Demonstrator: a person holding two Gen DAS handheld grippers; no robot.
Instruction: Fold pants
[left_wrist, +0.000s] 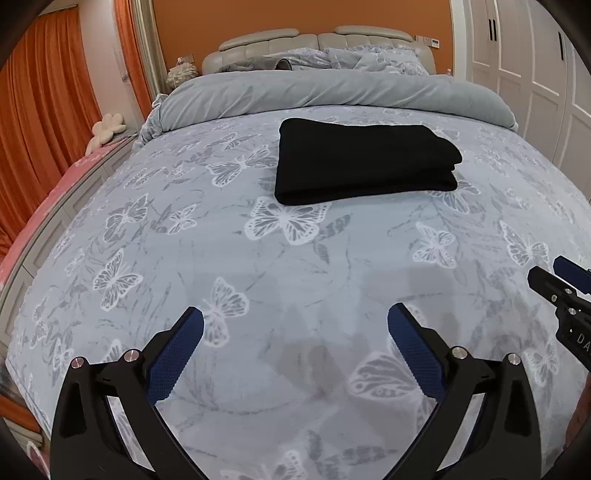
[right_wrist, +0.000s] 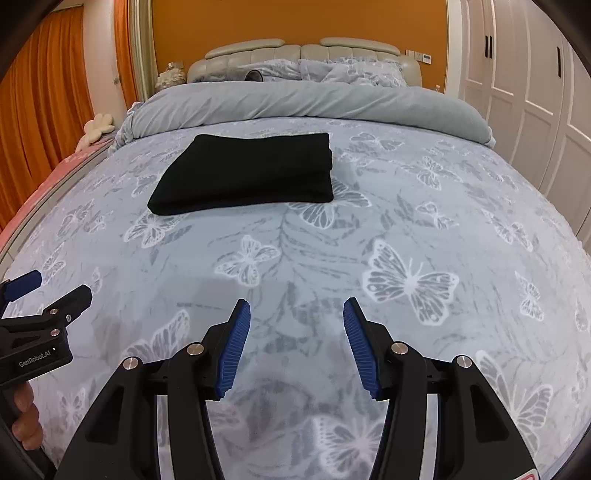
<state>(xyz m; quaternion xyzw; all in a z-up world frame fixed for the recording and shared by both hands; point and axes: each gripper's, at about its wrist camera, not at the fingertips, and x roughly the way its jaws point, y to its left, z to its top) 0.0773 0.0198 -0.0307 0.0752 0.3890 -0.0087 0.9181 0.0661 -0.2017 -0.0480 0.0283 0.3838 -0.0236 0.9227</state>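
The black pants (left_wrist: 364, 160) lie folded into a flat rectangular stack on the butterfly-print bedspread (left_wrist: 258, 266), past the middle of the bed. They also show in the right wrist view (right_wrist: 249, 173). My left gripper (left_wrist: 295, 321) is open and empty, held above the near part of the bed, well short of the pants. My right gripper (right_wrist: 296, 314) is open and empty, also over the near part of the bed. Each gripper shows at the edge of the other's view: the right one (left_wrist: 550, 275) and the left one (right_wrist: 55, 286), both with jaws apart.
A rolled grey duvet (left_wrist: 332, 96) lies across the bed behind the pants, with pillows and a beige headboard (left_wrist: 314, 40) beyond. Orange curtains (left_wrist: 44, 129) hang on the left; white wardrobe doors (left_wrist: 535, 74) stand on the right. A pink bench (left_wrist: 44, 206) runs along the bed's left side.
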